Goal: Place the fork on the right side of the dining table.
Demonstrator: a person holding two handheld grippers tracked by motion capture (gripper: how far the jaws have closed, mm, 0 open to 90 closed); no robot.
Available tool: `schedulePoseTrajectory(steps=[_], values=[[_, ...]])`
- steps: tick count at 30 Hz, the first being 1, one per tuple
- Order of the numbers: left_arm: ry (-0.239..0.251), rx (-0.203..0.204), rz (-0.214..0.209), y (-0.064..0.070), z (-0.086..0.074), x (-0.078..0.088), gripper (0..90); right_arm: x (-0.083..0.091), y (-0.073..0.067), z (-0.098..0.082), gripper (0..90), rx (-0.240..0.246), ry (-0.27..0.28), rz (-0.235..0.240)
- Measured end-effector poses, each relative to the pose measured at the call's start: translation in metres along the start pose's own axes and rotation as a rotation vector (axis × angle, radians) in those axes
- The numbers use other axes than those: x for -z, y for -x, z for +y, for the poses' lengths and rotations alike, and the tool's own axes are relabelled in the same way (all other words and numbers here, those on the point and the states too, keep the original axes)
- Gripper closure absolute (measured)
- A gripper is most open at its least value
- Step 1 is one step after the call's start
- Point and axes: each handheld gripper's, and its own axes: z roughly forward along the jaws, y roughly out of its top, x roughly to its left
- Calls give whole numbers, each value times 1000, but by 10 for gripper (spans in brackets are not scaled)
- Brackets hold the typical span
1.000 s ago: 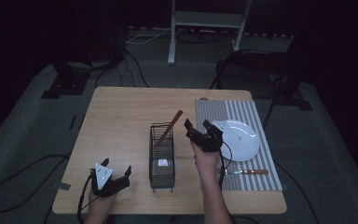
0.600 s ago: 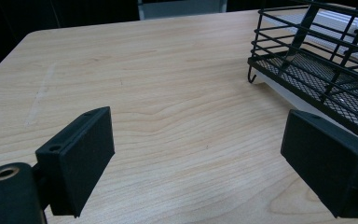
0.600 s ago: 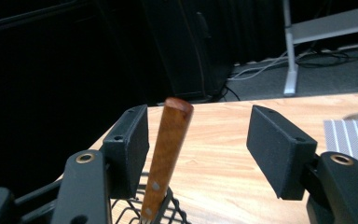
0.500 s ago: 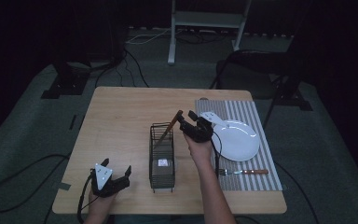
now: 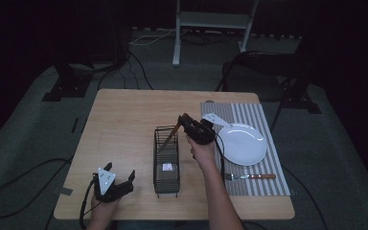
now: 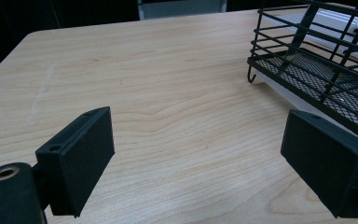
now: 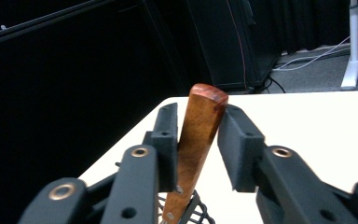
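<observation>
From above, the right gripper [image 5: 188,122] meets the wooden handle [image 5: 175,130] leaning out of the wire basket [image 5: 166,167] mid-table. The left gripper [image 6: 205,158], near-left, has spread jaws holding nothing. The right gripper's jaws, just closing, flank the handle [image 7: 196,135], left pad touching.

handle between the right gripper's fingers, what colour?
Reddish-brown wood, with small metal rivets. The handle shows best in the right gripper view.

No readable text; small white tag [image 5: 166,167] in wire basket [image 5: 166,184] illegible.
</observation>
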Motion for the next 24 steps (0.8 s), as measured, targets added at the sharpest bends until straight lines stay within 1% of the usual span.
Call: schedulePoseTrajectory(steps=[2,4,5,7,8,9,10,11,12,13,14,16,17,19,21,24], values=[[0,4,-1,0,0,0,95,1,-1,0,711,-5,-3,-2],[-1,5,-2,0,0,-1,95,3,-2,2,722,-34,-9,11],[-1,5,-2,0,0,-1,95,4,-3,4,726,-37,-20,5],[-2,3,-1,0,0,0,95,6,-5,5,731,-40,-24,3],[-3,1,-1,0,0,0,95,8,-10,9,732,-40,-34,-34],[-3,1,-1,0,0,0,95,8,-10,9,732,-40,-34,-34],[-4,0,0,0,0,-1,95,12,-16,13,740,-36,-43,-48],[-4,0,0,0,0,-1,95,12,-16,13,740,-36,-43,-48],[-3,-1,0,0,0,-1,95,15,-22,17,748,-28,-41,-67],[-3,-1,0,0,0,-1,95,15,-22,17,748,-28,-41,-67],[-3,0,-1,0,0,-1,95,18,-27,19,748,-33,-39,-67],[0,3,-2,0,0,-1,95,21,-30,21,749,-30,-22,-68],[-2,2,-1,0,0,-1,95,22,-31,23,749,-34,-16,-79],[-2,2,-2,0,0,-1,95,24,-33,27,749,-35,-5,-78],[-6,9,-4,-1,0,-1,95,26,-35,31,749,-40,-1,-87],[-6,11,-5,-1,0,-1,95,31,-37,39,749,-55,17,-85]])
